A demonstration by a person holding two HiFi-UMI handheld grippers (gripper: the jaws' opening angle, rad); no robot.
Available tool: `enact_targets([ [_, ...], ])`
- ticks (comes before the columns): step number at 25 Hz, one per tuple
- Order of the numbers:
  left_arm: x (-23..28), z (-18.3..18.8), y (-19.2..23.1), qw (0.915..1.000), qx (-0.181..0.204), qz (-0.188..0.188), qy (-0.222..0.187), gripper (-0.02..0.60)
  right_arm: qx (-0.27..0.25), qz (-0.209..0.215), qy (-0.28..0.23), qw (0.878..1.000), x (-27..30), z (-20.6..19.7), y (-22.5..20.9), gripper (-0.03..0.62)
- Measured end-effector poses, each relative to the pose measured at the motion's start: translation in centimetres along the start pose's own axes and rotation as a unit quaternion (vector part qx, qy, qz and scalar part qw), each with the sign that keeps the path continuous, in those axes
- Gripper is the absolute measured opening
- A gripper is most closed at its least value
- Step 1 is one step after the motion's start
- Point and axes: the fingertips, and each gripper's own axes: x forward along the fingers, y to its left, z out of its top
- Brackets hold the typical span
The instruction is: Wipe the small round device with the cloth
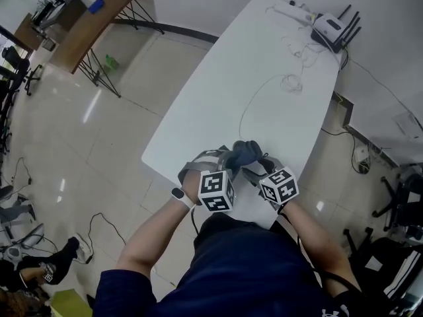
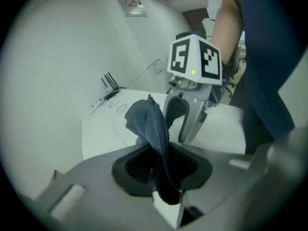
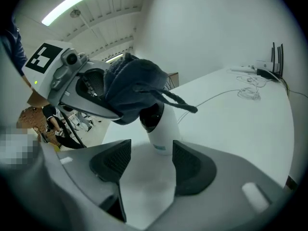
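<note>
A small white round device (image 3: 162, 129) with a black face stands with its base between the pads of my right gripper (image 3: 151, 163), which is shut on it. My left gripper (image 2: 161, 177) is shut on a dark blue cloth (image 2: 147, 124). The bunched cloth (image 3: 132, 85) lies over the top of the device. In the head view both grippers meet over the near end of the white table (image 1: 264, 58), the left gripper (image 1: 231, 162) beside the right gripper (image 1: 256, 170), with the cloth (image 1: 244, 152) between them. The device itself is hidden there.
A white router with black antennas (image 1: 330, 28) and a thin white cable (image 1: 264, 88) lie at the table's far end. A brown desk (image 1: 99, 18) stands across the tiled floor at the left. Office chairs and cables sit at the room's edges.
</note>
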Motion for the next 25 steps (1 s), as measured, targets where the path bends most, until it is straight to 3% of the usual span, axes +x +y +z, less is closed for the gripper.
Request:
enact_targets([
  [3,-0.2,0.6,-0.9,0.9951,-0.09,-0.02,-0.036,0.089,0.003,0.0,0.001,1.0,-0.2,-0.2,0.1,0.276],
  [5,-0.7,0.7,-0.1,0.9825,-0.173,-0.013,-0.066,0.089,0.005,0.002,0.002,1.0,-0.3,-0.3,0.3,0.276],
  [6,-1.2,0.5,0.6,0.9714,-0.222,-0.002,-0.083,0.089,0.005,0.002,0.001,1.0,-0.4,-0.3,0.4,0.276],
  [7,-1.7,0.2,1.6,0.9552,-0.278,0.015,-0.1,0.089,0.006,0.003,0.001,1.0,-0.5,-0.4,0.4,0.276],
  [8,-2.2,-0.5,2.7,0.9324,-0.341,0.033,-0.116,0.089,0.006,0.003,0.0,1.0,-0.6,-0.4,0.3,0.276],
  [9,-2.7,-1.3,3.6,0.9022,-0.408,0.05,-0.132,0.089,0.007,0.003,0.0,1.0,-0.6,-0.4,0.3,0.276],
  [12,-4.0,-2.1,4.9,0.7892,-0.578,0.059,-0.199,0.089,0.014,0.004,-0.003,1.0,-0.9,-0.5,-0.2,0.273],
  [13,-4.1,-1.6,4.9,0.7582,-0.609,0.053,-0.228,0.089,0.016,0.004,-0.003,1.0,-1.1,-0.6,-0.5,0.272],
  [14,-4.2,-0.9,4.8,0.7362,-0.625,0.049,-0.254,0.089,0.017,0.005,-0.003,1.0,-1.2,-0.6,-0.8,0.27],
  [15,-4.1,-0.1,4.6,0.7238,-0.632,0.049,-0.273,0.089,0.019,0.006,-0.003,1.0,-1.3,-0.7,-1.1,0.268],
  [18,-3.1,0.8,4.1,0.7117,-0.638,0.069,-0.287,0.089,0.025,0.008,-0.003,1.0,-1.6,-0.9,-1.3,0.261],
  [19,-2.7,0.6,4.2,0.7037,-0.645,0.077,-0.288,0.089,0.025,0.01,-0.003,1.0,-1.7,-1.0,-1.3,0.259],
  [21,-1.9,0.0,4.4,0.6786,-0.668,0.087,-0.292,0.089,0.022,0.015,-0.002,1.0,-1.9,-1.1,-1.3,0.256],
  [25,-0.9,-3.4,4.0,0.6194,-0.722,0.118,-0.285,0.089,0.02,0.023,0.001,1.0,-2.2,-1.5,-1.4,0.253],
])
